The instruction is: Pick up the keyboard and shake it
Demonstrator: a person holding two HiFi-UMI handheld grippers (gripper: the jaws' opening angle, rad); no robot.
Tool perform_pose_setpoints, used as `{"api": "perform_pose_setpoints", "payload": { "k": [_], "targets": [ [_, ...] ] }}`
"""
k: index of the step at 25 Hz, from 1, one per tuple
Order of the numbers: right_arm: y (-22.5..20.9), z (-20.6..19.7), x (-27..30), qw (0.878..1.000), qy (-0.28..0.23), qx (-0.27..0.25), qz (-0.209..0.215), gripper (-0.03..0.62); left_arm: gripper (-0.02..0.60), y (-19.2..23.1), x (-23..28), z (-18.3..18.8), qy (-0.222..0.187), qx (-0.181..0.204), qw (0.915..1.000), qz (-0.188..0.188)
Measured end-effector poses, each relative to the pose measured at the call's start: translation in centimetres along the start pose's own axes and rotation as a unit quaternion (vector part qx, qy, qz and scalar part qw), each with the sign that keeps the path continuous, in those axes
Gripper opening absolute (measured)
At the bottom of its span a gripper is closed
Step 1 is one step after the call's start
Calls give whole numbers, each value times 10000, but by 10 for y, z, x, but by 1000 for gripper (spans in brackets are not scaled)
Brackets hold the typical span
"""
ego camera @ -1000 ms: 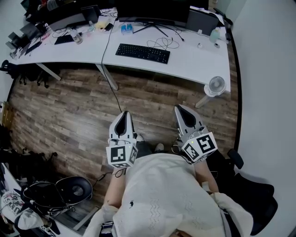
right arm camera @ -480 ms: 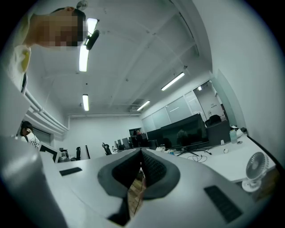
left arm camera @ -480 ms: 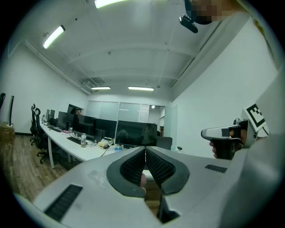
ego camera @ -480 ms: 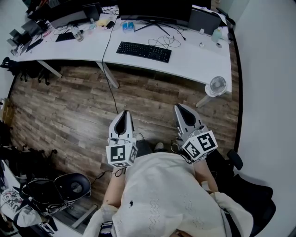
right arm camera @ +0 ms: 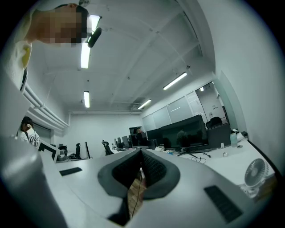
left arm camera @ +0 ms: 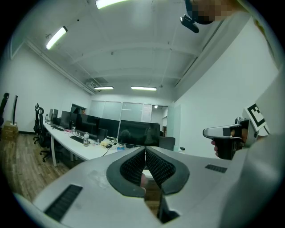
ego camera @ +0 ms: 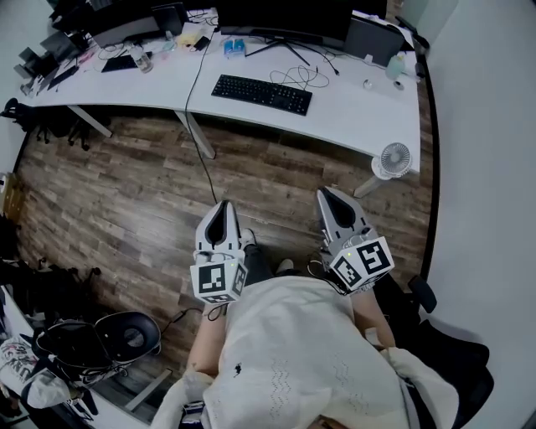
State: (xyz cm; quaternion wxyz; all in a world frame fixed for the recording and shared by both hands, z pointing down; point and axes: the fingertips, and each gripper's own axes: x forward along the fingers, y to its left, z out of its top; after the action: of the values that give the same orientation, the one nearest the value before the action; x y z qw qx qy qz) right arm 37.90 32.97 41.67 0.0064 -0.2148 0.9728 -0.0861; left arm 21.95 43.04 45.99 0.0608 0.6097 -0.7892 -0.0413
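Note:
A black keyboard (ego camera: 260, 93) lies flat on the white desk (ego camera: 352, 113), in front of a dark monitor (ego camera: 276, 17). Both grippers hang well short of the desk, over the wood floor, close to the person's body. My left gripper (ego camera: 223, 206) is shut with nothing in it, its jaws pressed together in the left gripper view (left arm camera: 144, 153). To its right, my right gripper (ego camera: 327, 196) is also shut and empty (right arm camera: 141, 156). The keyboard does not show in either gripper view.
Loose cables (ego camera: 297, 78) lie just behind the keyboard. A small white fan (ego camera: 395, 159) stands on the floor by the desk's right end. A second desk (ego camera: 109, 80) at the left carries clutter. A round black base (ego camera: 126, 337) and an office chair (ego camera: 440, 369) sit near the person.
The view has crept slightly forward, so the desk and keyboard sit a little lower and nearer. Both grippers stay shut and hold their places by the body.

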Motion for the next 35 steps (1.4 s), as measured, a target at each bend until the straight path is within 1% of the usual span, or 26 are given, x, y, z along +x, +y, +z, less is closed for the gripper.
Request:
{"api": "perform_pose_setpoints", "payload": {
  "k": [6, 11, 16, 19, 22, 28, 33, 35],
  "targets": [
    [-4, 0, 8, 10000, 36, -60, -4, 0, 17, 3, 13, -1, -29, -34, 10000, -33],
    [-14, -1, 17, 9997, -6, -53, -218, 0, 17, 9, 28, -9, 9, -106, 9999, -129],
    [-24, 0, 30, 9990, -8, -21, -436, 0, 17, 20, 52, -5, -3, -166, 9996, -235],
    [-33, 0, 48, 9985, 11, 37, -538, 0, 17, 29, 71, -4, 25, -196, 9993, -306],
    [-36, 2, 73, 9985, 55, 8, -544, 0, 17, 44, 91, -2, 51, -249, 9992, -313],
    [-49, 12, 127, 9983, 59, -26, -586, 0, 17, 77, 144, 13, -59, -311, 9988, -385],
    [-60, 18, 172, 9969, 64, -4, -780, 0, 17, 110, 183, 21, -49, -360, 9982, -475],
    [-67, 19, 189, 9954, 63, 41, -959, 0, 17, 124, 196, 23, -19, -362, 9980, -512]
  ]
}}
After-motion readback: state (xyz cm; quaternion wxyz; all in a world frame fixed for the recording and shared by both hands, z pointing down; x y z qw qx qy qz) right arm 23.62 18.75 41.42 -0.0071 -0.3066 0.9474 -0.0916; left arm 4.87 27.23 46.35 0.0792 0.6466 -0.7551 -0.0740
